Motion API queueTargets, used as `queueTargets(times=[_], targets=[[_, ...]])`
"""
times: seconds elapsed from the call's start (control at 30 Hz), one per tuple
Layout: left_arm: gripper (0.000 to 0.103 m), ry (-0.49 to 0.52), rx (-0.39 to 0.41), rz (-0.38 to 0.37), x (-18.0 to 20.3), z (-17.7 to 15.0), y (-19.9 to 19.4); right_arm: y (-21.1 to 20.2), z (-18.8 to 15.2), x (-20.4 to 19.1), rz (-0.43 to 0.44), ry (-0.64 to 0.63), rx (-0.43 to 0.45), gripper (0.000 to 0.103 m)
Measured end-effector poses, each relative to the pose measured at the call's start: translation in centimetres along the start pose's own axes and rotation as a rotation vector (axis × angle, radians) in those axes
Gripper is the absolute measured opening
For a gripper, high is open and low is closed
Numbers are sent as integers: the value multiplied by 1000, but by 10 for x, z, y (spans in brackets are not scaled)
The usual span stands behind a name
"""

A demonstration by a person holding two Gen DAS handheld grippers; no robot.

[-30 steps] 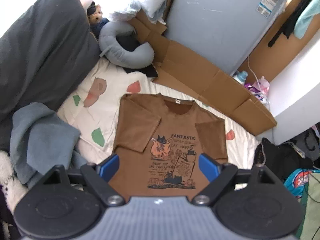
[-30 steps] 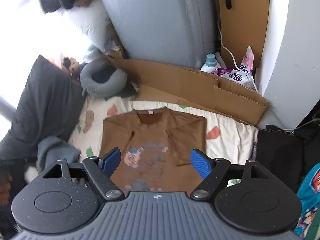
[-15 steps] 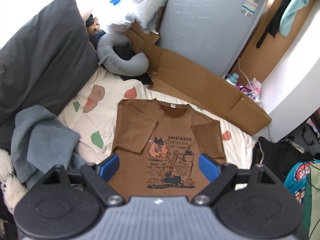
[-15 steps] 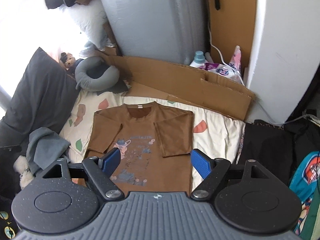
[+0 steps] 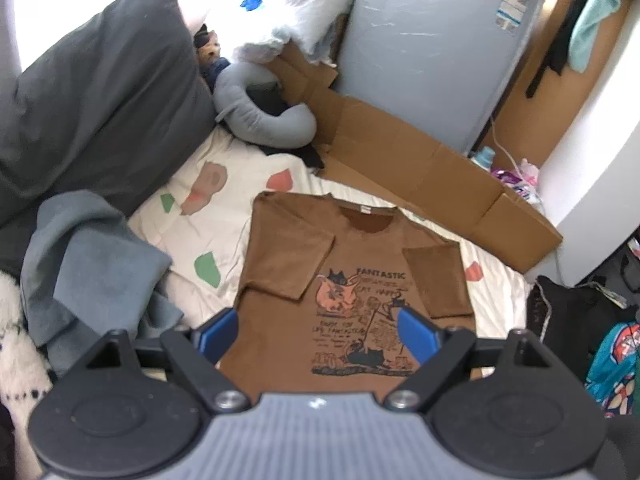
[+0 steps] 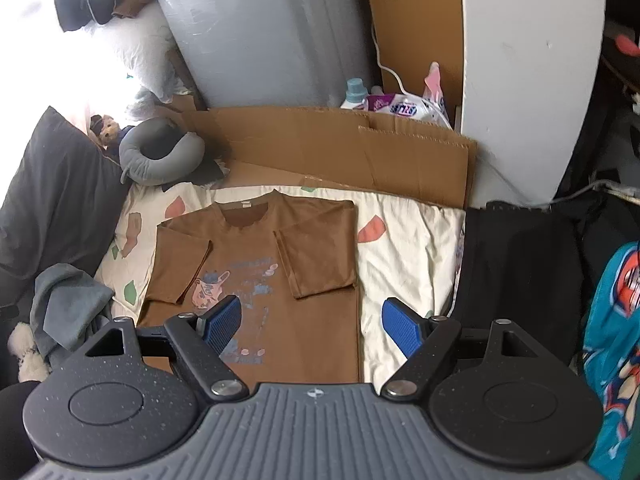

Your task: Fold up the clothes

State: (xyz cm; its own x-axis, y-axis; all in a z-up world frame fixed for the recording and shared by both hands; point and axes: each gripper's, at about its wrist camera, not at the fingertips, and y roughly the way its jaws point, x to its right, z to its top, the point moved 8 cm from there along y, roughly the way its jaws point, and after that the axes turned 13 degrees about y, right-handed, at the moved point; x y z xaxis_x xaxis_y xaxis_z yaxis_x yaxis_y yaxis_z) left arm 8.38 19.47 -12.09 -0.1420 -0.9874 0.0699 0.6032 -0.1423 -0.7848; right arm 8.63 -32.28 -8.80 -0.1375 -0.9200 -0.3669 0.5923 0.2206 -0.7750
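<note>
A brown T-shirt [image 5: 360, 264] with a cat print lies flat on the cream bedspread [image 5: 224, 216], both short sleeves folded in over its front. In the right wrist view the same T-shirt [image 6: 280, 256] shows with its right edge straight. My left gripper [image 5: 318, 334] hovers open above the shirt's lower hem, nothing between its blue pads. My right gripper [image 6: 310, 326] stands open too, over the shirt's lower right part, and holds nothing.
A dark grey pillow [image 5: 92, 92] and a crumpled grey-blue cloth [image 5: 92, 264] lie left of the shirt. A grey neck pillow [image 5: 260, 128] and flattened cardboard [image 5: 420, 176] border the far side. A black bag [image 6: 516, 272] sits to the right, beside a white wall [image 6: 528, 80].
Both grippers have come down and closer to the bed, so the shirt now sits larger and nearer. Their jaws have stayed open. The shirt has not moved.
</note>
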Motion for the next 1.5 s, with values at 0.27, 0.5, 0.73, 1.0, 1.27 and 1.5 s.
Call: queueTargets(times=[0.27,0.5,0.73,1.0,1.27,1.5], targets=[[89,-18,-53,-4,-18,-35,25,23,-31,24,7,33,-24,83],[89,-44,-113,0,-35,-70,48,51,-65,65,-4,117,-61,83],[89,-81,-181,19,-47,-108,76,78,-101,108,-53,155,-97,83],[89,-89,-280,31,-57,-157,108,114,-150,135,-82,175,-176,81],[89,-143,-376,34,-81,-199,125,155,-209,147,-64,168,-293,62],[89,-155,-461,64,-93,-227,135,188,-266,167,-78,163,-403,37]])
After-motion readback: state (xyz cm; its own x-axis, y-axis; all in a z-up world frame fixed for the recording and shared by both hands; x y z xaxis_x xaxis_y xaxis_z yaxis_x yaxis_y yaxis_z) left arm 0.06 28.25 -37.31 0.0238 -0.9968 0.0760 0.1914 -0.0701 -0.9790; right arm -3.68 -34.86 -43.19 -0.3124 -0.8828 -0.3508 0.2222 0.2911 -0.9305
